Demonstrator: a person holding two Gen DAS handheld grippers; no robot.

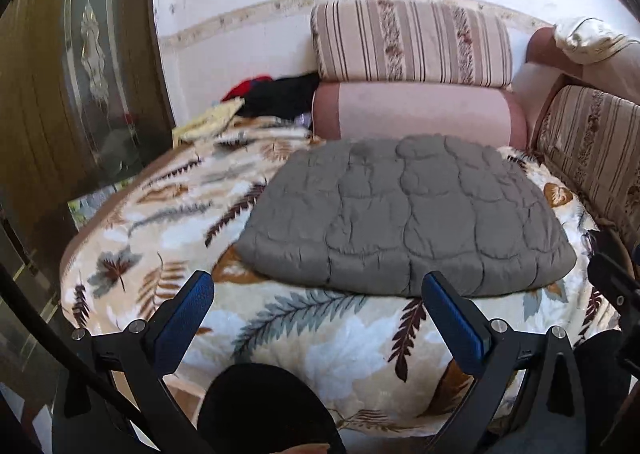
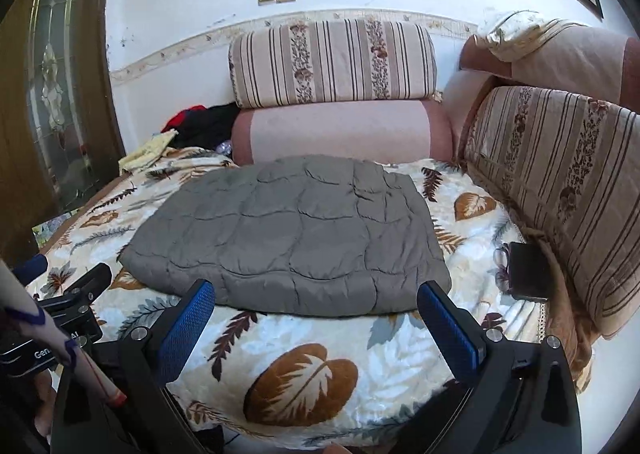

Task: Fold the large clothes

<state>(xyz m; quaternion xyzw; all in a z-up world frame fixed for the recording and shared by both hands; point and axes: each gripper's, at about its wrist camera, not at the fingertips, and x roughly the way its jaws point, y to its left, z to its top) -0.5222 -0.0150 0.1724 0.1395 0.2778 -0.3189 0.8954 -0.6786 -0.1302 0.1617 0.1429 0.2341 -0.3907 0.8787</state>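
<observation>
A grey quilted cover (image 1: pixel 404 214) lies folded into a thick rectangle on a leaf-patterned blanket (image 1: pixel 304 338) that covers the bed. In the right wrist view the same grey quilted cover (image 2: pixel 288 238) sits in the middle, on the leaf-patterned blanket (image 2: pixel 352 338). My left gripper (image 1: pixel 318 288) is open, its blue pads just short of the quilt's near edge, nothing between them. My right gripper (image 2: pixel 316 298) is open too, level with the near edge, holding nothing. The left gripper (image 2: pixel 76 286) also shows at the left border of the right wrist view.
Striped cushions (image 2: pixel 332 62) and a pink bolster (image 2: pixel 340 130) line the back wall; more striped cushions (image 2: pixel 560 174) run along the right. Crumpled clothes (image 1: pixel 276 94) lie at the back left. A dark flat object (image 2: pixel 528 270) lies by the right cushion. A glazed wooden door (image 1: pixel 80 74) stands left.
</observation>
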